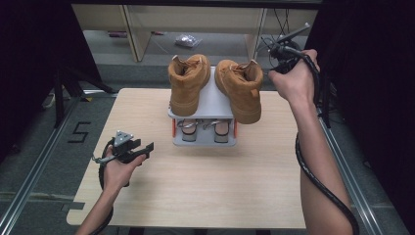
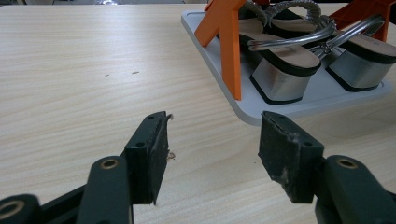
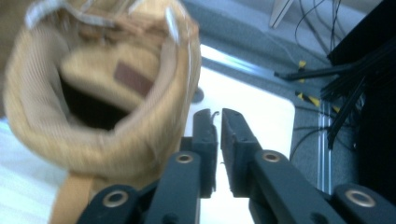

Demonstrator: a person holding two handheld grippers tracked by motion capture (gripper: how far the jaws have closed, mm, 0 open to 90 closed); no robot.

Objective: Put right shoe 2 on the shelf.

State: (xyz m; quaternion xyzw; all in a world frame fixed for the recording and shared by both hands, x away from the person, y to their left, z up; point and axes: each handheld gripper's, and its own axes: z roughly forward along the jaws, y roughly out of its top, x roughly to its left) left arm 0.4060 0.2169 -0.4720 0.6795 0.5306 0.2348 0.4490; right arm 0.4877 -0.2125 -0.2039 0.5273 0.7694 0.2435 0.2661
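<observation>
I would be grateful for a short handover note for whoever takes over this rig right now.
Left gripper: open, empty, low over the table in front of the shoe rack.
Right gripper: jaws nearly shut with nothing between them, right beside the collar of the right boot.
Things: both tan boots, the left boot too, stand on the rack's top shelf; a pair of sandals sits on the lower shelf.
Done: all four shoes are on the rack.
Left: probably only drawing both hands back; nothing is held.
</observation>
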